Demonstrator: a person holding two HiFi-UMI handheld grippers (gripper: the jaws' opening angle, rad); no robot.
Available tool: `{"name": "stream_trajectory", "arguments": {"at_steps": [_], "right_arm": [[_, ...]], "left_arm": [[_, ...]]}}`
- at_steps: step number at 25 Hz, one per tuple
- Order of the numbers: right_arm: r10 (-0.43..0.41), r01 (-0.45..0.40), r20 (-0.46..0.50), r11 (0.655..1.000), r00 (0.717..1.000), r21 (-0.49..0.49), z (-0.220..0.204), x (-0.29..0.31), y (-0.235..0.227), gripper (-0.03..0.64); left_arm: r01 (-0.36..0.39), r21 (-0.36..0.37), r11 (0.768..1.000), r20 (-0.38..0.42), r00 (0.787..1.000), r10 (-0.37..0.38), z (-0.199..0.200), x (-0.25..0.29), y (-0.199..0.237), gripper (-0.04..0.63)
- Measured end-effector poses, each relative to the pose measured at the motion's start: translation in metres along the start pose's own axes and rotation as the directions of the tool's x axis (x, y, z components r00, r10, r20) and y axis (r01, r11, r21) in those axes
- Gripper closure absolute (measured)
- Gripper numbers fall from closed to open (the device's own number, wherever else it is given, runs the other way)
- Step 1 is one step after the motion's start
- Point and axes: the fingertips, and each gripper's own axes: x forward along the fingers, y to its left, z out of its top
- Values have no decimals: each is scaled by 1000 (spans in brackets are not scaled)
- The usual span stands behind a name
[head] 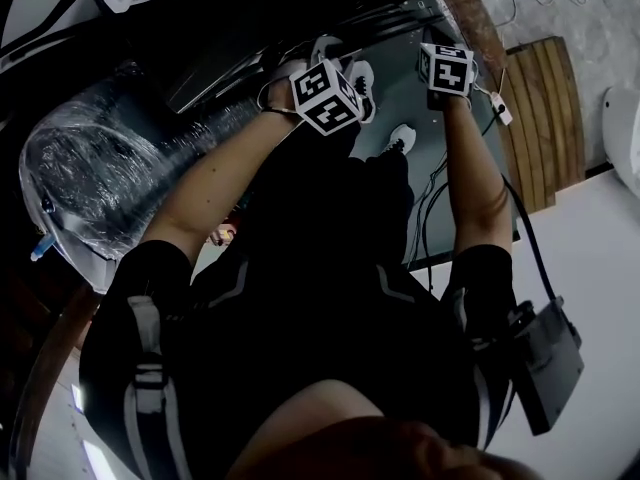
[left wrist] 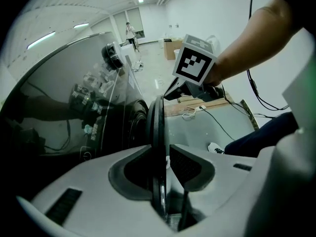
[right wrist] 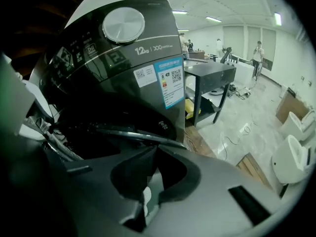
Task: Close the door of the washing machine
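Door (left wrist: pixel 157 125) stands open, closing undone; we find left gripper (left wrist: pixel 159 149) fingers apart astride its rim, right gripper (right wrist: pixel 155 149) fingers together.

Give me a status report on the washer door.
Left gripper open, door edge between its jaws. Right gripper shut, empty. Door not closed. Drum opening too dark to check.

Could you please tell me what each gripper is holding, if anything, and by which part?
Nothing is held: the left gripper has open jaws straddling the door's rim; the right gripper is shut, empty.
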Motion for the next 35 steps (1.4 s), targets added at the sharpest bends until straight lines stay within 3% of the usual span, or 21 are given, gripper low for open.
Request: {"name": "stream_trajectory", "arguments": {"at_steps": [7, 11, 17, 24, 32, 35], "right_arm": [[93, -101, 96, 991, 991, 82, 26, 9, 7, 612], [117, -124, 102, 990, 988, 64, 30, 14, 13, 612], [171, -182, 94, 976, 981, 123, 42, 22, 17, 614], [272, -294, 149, 944, 951, 148, 39, 25, 16, 615], [274, -299, 167, 942, 947, 150, 46, 32, 17, 615], [280, -297, 150, 949, 948, 104, 46, 30, 18, 614]], "left_arm": [[-38, -129, 991, 49, 998, 44, 9, -4, 13, 491], [-50, -180, 982, 53, 997, 61, 6, -5, 15, 492], [-48, -236, 971, 69, 995, 66, 10, -12, 15, 514], [-78, -321, 944, 72, 992, 106, 0, -9, 23, 554], [-110, -408, 906, 82, 984, 157, -3, -10, 35, 589], [-114, -428, 896, 81, 983, 164, -3, -13, 34, 589]]}}
